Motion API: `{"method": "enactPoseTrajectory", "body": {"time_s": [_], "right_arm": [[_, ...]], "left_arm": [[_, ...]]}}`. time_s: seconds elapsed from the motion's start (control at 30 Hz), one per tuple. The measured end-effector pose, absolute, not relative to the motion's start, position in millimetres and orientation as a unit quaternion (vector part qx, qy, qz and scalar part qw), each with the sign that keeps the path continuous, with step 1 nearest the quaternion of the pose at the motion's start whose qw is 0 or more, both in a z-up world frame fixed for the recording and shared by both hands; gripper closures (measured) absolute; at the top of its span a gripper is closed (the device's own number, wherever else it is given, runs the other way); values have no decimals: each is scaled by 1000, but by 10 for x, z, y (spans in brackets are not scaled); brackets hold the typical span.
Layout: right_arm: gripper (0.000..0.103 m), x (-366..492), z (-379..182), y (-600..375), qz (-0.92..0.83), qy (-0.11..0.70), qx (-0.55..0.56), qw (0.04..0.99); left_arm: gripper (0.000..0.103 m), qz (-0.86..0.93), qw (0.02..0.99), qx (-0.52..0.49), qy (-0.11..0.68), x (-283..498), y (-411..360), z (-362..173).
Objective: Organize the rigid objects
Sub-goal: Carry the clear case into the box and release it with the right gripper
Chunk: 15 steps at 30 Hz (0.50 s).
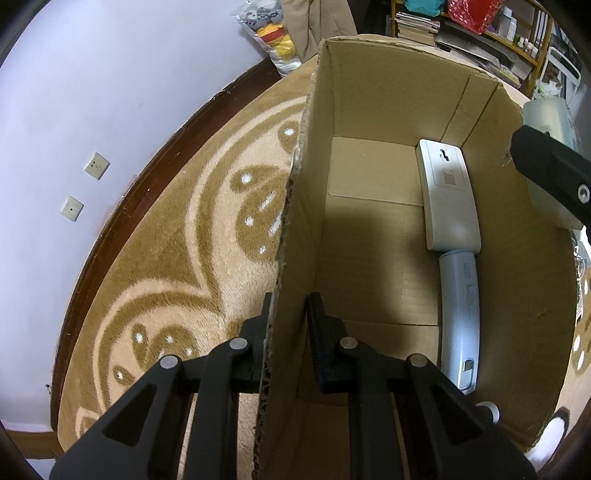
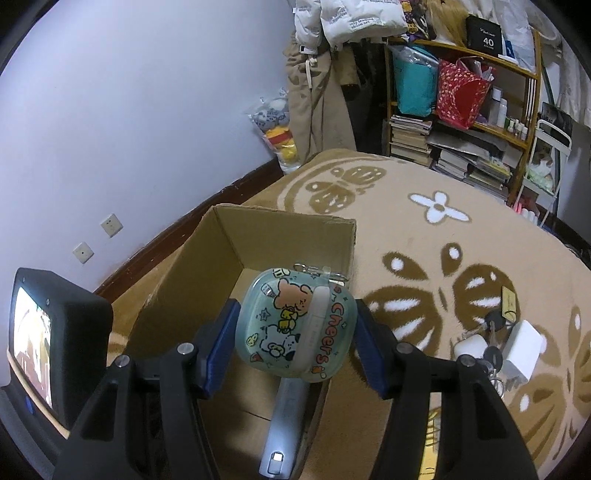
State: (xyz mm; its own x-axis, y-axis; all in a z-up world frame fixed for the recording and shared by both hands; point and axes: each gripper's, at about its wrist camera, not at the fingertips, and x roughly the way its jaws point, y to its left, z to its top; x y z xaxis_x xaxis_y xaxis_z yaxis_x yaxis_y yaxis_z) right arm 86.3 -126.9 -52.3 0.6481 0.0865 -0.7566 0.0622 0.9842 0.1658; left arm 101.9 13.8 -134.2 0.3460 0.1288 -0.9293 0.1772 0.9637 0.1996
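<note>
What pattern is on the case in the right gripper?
Cartoon bears and dogs with "Cheers" lettering on the translucent green case; right wrist view shows it best.

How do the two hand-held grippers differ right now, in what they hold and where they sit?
The left hand-held gripper straddles the cardboard box wall, one finger inside and one outside; the right hand-held gripper is shut on a cartoon-printed case. The left sits at the box's rim; the right hangs above the box opening. Left pads look black; right pads are blue. Both are black two-finger tools.

The see-through green case (image 2: 295, 328) with cartoon bears says "Cheers" in red letters. Far away, a black box (image 2: 484, 32) on the shelf shows the number "40".
</note>
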Motion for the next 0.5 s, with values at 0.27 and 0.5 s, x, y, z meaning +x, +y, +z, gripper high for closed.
{"method": "enactPoseTrajectory", "body": {"time_s": [0.27, 0.5], "right_arm": [[39, 852, -530, -1272, 13, 426, 92, 900], [34, 758, -432, -1312, 15, 416, 97, 904]], "left_arm": [[87, -15, 809, 135, 571, 1013, 124, -1335], [87, -15, 809, 134, 572, 1016, 132, -1338]]}}
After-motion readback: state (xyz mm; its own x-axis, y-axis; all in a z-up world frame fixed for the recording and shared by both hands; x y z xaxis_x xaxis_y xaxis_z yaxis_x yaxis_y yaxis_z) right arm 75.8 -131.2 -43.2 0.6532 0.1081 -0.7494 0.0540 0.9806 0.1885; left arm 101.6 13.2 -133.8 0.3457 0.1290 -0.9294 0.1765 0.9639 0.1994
